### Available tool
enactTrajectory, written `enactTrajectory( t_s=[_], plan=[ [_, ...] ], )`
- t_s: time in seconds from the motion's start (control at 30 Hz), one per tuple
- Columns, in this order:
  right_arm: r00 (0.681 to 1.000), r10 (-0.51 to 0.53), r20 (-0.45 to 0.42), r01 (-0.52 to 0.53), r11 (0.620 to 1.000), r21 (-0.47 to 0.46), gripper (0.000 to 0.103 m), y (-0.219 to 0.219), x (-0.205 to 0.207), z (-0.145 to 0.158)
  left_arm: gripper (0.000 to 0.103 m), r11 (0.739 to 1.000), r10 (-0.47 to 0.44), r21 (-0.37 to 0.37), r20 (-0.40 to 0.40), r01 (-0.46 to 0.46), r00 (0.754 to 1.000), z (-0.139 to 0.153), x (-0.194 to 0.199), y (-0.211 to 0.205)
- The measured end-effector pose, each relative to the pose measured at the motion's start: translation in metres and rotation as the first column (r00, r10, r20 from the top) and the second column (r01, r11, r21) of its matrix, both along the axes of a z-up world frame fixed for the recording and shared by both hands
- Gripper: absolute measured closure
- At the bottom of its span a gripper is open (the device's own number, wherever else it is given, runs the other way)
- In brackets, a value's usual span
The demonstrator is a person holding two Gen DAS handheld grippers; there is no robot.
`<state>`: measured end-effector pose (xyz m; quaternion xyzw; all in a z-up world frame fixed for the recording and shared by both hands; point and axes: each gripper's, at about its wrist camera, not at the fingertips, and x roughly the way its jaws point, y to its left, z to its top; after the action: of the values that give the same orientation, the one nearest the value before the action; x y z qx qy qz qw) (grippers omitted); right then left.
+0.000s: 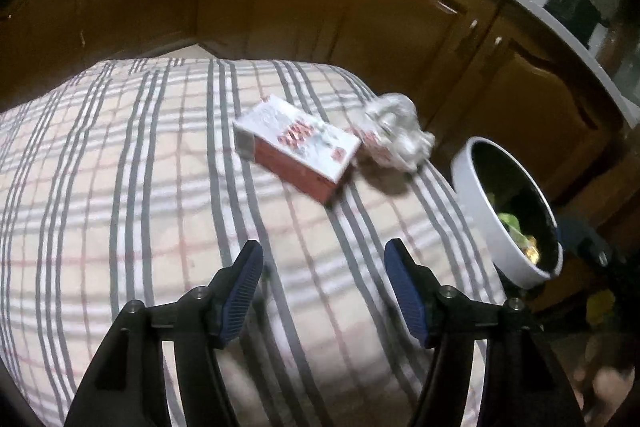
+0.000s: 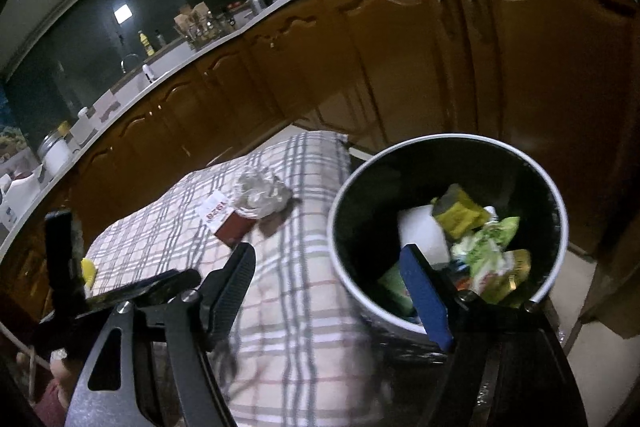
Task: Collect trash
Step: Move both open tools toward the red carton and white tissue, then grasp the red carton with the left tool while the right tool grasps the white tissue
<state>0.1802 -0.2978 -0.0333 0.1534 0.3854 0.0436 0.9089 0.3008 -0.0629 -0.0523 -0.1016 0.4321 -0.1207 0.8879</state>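
The box (image 1: 298,149) lies flat on the checked surface (image 1: 120,187), just left of the bin (image 1: 472,187); a crumpled wrapper (image 1: 396,131) touches its far end, nearer the bin. The left claw (image 1: 324,291) is spread wide and empty, short of the box. The right claw (image 2: 328,291) gapes empty by the bin. The box looks light and stiff: pinch it across its narrow width. The wrapper is soft and would crush.
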Motion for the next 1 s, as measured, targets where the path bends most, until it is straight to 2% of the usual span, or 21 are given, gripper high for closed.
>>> enactTrajectory(
  t_s=[0.1, 0.2, 0.27, 0.4, 0.57, 0.67, 0.77, 0.9, 1.0],
  plan=[
    [1.0, 0.015, 0.0, -0.015, 1.0, 0.002, 0.027, 0.011, 0.005, 0.0, 0.04, 0.999, 0.019, 0.027, 0.002, -0.019, 1.0, -0.002, 0.022, -0.007],
    [1.0, 0.03, -0.001, -0.03, 1.0, 0.004, 0.027, 0.021, 0.012, -0.002, 0.04, 0.994, 0.048, 0.097, -0.001, -0.048, 0.999, -0.01, 0.044, -0.014],
    [0.999, 0.043, -0.003, -0.043, 0.999, 0.004, 0.027, 0.028, 0.017, -0.003, 0.04, 0.991, 0.064, 0.116, -0.012, -0.062, 0.998, -0.016, 0.051, -0.013],
    [0.997, 0.072, 0.0, -0.072, 0.997, 0.0, 0.027, 0.041, 0.026, -0.002, 0.038, 0.985, 0.103, 0.143, -0.007, -0.101, 0.995, -0.022, 0.049, 0.004],
    [0.994, 0.113, -0.007, -0.113, 0.994, 0.0, 0.027, 0.053, 0.04, -0.008, 0.041, 0.966, 0.169, 0.196, 0.002, -0.166, 0.986, -0.025, 0.031, 0.05],
    [0.99, 0.14, -0.015, -0.14, 0.99, -0.003, 0.027, 0.063, 0.052, -0.014, 0.04, 0.968, 0.19, 0.17, -0.008, -0.186, 0.982, -0.026, 0.022, 0.075],
    [0.986, 0.166, -0.024, -0.166, 0.986, -0.013, 0.027, 0.073, 0.063, -0.021, 0.04, 0.975, 0.193, 0.113, -0.023, -0.19, 0.981, -0.024, 0.013, 0.089],
    [0.98, 0.191, -0.063, -0.192, 0.981, -0.02, 0.027, 0.086, 0.088, -0.037, 0.038, 0.985, 0.167, 0.043, -0.019, -0.166, 0.986, -0.017, 0.01, 0.09],
    [0.975, 0.197, -0.099, -0.201, 0.979, -0.036, 0.028, 0.093, 0.106, -0.051, 0.034, 0.991, 0.133, 0.025, 0.008, -0.134, 0.991, -0.006, 0.01, 0.084]
  ],
)
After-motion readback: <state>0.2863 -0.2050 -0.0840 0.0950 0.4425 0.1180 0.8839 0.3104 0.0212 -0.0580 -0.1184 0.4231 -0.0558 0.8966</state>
